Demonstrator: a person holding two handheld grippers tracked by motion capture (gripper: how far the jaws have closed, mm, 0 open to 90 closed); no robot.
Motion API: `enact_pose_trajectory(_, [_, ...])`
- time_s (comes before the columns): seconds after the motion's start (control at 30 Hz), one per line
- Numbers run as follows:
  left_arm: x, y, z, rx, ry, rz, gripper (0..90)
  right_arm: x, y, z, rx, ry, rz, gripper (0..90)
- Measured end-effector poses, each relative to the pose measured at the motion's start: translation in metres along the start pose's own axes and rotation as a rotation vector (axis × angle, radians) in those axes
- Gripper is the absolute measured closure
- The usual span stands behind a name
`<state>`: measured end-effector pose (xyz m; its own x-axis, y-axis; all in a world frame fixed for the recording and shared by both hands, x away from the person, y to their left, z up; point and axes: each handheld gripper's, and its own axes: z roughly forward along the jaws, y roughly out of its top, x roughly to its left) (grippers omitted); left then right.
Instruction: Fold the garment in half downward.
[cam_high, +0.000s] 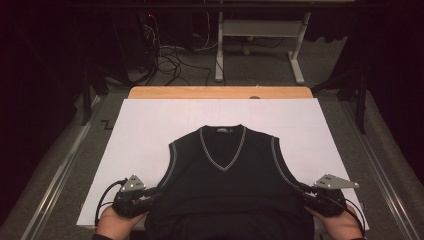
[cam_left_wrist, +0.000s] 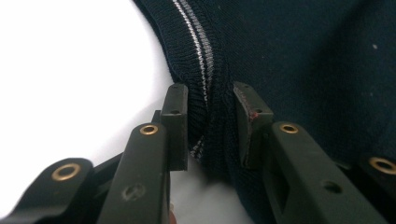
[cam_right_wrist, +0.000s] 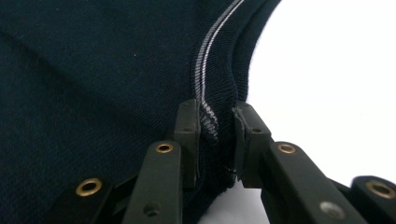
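A dark navy sleeveless V-neck vest (cam_high: 227, 185) with grey trim lies flat on a white board (cam_high: 150, 125), its hem toward the near edge. My left gripper (cam_high: 156, 192) is at the bottom of the vest's left armhole. In the left gripper view its jaws (cam_left_wrist: 210, 93) pinch the ribbed, grey-striped armhole edge of the vest (cam_left_wrist: 303, 56), which bunches between the pads. My right gripper (cam_high: 302, 192) is at the bottom of the right armhole. In the right gripper view its jaws (cam_right_wrist: 217, 109) clamp the striped armhole edge of the vest (cam_right_wrist: 93, 70).
The white board rests on a wooden table (cam_high: 220, 92) whose far edge shows behind it. Metal rails (cam_high: 60, 170) run along both sides. Beyond the table are a white desk frame (cam_high: 260, 30) and cables on the floor (cam_high: 170, 60).
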<state>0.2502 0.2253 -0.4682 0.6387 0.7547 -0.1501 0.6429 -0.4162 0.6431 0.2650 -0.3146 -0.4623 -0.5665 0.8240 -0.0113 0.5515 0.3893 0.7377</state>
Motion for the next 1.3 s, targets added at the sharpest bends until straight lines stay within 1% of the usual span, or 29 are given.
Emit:
enact_pose_trajectory(0.1, [-0.002, -0.005, -0.004, 0.001, -0.014, 0.003, 65.3, 0.003, -0.009, -0.010, 0.000, 0.010, -0.007, 74.9])
enact_pose_trajectory(0.23, [0.000, -0.006, -0.006, -0.013, -0.024, -0.004, 64.4, 0.005, -0.013, -0.011, 0.001, 0.016, -0.008, 74.2])
enact_pose_trajectory(0.3, [0.003, -0.005, -0.006, -0.039, -0.018, -0.013, 57.8, 0.004, -0.013, -0.011, -0.006, 0.019, -0.002, 67.9])
enact_pose_trajectory(0.33, [0.007, -0.003, -0.007, -0.065, -0.011, -0.039, 50.0, 0.003, -0.012, -0.011, -0.030, 0.014, 0.008, 58.2])
enact_pose_trajectory(0.37, [0.007, -0.003, -0.007, -0.065, -0.011, -0.039, 45.1, 0.003, -0.012, -0.011, -0.030, 0.014, 0.008, 58.2])
enact_pose_trajectory(0.4, [0.011, 0.001, -0.009, -0.097, 0.013, -0.065, 45.1, 0.002, -0.011, -0.011, -0.048, 0.015, 0.015, 53.2])
enact_pose_trajectory(0.43, [0.017, 0.006, -0.010, -0.136, 0.010, -0.084, 39.7, -0.001, -0.010, -0.012, -0.088, 0.019, 0.046, 43.7])
enact_pose_trajectory(0.47, [0.017, 0.006, -0.010, -0.136, 0.010, -0.084, 37.2, -0.001, -0.010, -0.012, -0.088, 0.019, 0.046, 43.7])
enact_pose_trajectory(0.53, [0.023, 0.015, -0.010, -0.187, 0.002, -0.106, 34.6, -0.004, -0.009, -0.012, -0.125, 0.016, 0.067, 36.7])
enact_pose_trajectory(0.57, [0.025, 0.020, -0.009, -0.197, 0.007, -0.104, 34.1, -0.005, -0.008, -0.012, -0.139, 0.010, 0.075, 34.4])
enact_pose_trajectory(0.6, [0.026, 0.025, -0.007, -0.203, 0.027, -0.092, 33.1, -0.006, -0.007, -0.012, -0.152, 0.005, 0.081, 32.3])
enact_pose_trajectory(0.67, [0.030, 0.036, -0.001, -0.199, 0.063, -0.075, 30.8, -0.007, -0.006, -0.012, -0.169, -0.015, 0.080, 27.3])
enact_pose_trajectory(0.7, [0.034, 0.043, 0.005, -0.197, 0.066, -0.084, 30.4, -0.008, -0.005, -0.011, -0.174, -0.018, 0.082, 25.3])
enact_pose_trajectory(0.73, [0.038, 0.047, 0.008, -0.195, 0.062, -0.095, 27.0, -0.009, -0.004, -0.010, -0.177, -0.024, 0.087, 21.5])
enact_pose_trajectory(0.77, [0.047, 0.060, 0.019, -0.183, 0.078, -0.118, 26.4, -0.010, -0.002, -0.008, -0.175, -0.033, 0.099, 18.1])
enact_pose_trajectory(0.8, [0.047, 0.060, 0.019, -0.183, 0.078, -0.118, 25.0, -0.010, -0.002, -0.008, -0.175, -0.033, 0.099, 18.1])
enact_pose_trajectory(0.83, [0.051, 0.067, 0.025, -0.170, 0.085, -0.122, 25.0, -0.010, 0.000, -0.007, -0.177, -0.035, 0.102, 16.3])
enact_pose_trajectory(0.9, [0.059, 0.080, 0.036, -0.155, 0.084, -0.151, 19.2, -0.009, 0.006, -0.005, -0.189, -0.048, 0.103, 12.7])
enact_pose_trajectory(0.93, [0.063, 0.086, 0.042, -0.142, 0.077, -0.166, 19.2, -0.009, 0.006, -0.005, -0.189, -0.048, 0.103, 12.7])
enact_pose_trajectory(0.97, [0.067, 0.092, 0.050, -0.121, 0.080, -0.175, 17.7, -0.009, 0.008, -0.004, -0.192, -0.053, 0.100, 10.1])
enact_pose_trajectory(1.0, [0.068, 0.096, 0.054, -0.107, 0.088, -0.176, 16.6, -0.008, 0.013, -0.002, -0.189, -0.065, 0.099, 4.9])
enact_pose_trajectory(1.07, [0.071, 0.104, 0.064, -0.078, 0.098, -0.177, 16.6, -0.008, 0.016, 0.000, -0.186, -0.064, 0.097, 3.5])
enact_pose_trajectory(1.1, [0.074, 0.110, 0.072, -0.056, 0.102, -0.200, 16.6, -0.009, 0.022, 0.003, -0.184, -0.068, 0.090, 0.6])
enact_pose_trajectory(1.13, [0.074, 0.110, 0.072, -0.056, 0.102, -0.200, 16.6, -0.009, 0.022, 0.003, -0.184, -0.068, 0.090, 0.6])
enact_pose_trajectory(1.17, [0.075, 0.112, 0.075, -0.054, 0.101, -0.208, 16.8, -0.012, 0.030, 0.009, -0.176, -0.075, 0.080, 0.2])
enact_pose_trajectory(1.2, [0.074, 0.114, 0.078, -0.051, 0.099, -0.209, 16.8, -0.012, 0.030, 0.009, -0.176, -0.075, 0.080, 0.2])
enact_pose_trajectory(1.23, [0.073, 0.116, 0.081, -0.043, 0.098, -0.205, 18.9, -0.015, 0.040, 0.016, -0.165, -0.080, 0.076, 0.2])
enact_pose_trajectory(1.27, [0.072, 0.117, 0.083, -0.032, 0.097, -0.198, 18.9, -0.015, 0.040, 0.016, -0.165, -0.080, 0.076, 0.2])
enact_pose_trajectory(1.3, [0.070, 0.118, 0.086, -0.020, 0.100, -0.187, 21.5, -0.017, 0.045, 0.020, -0.160, -0.081, 0.076, 0.2])
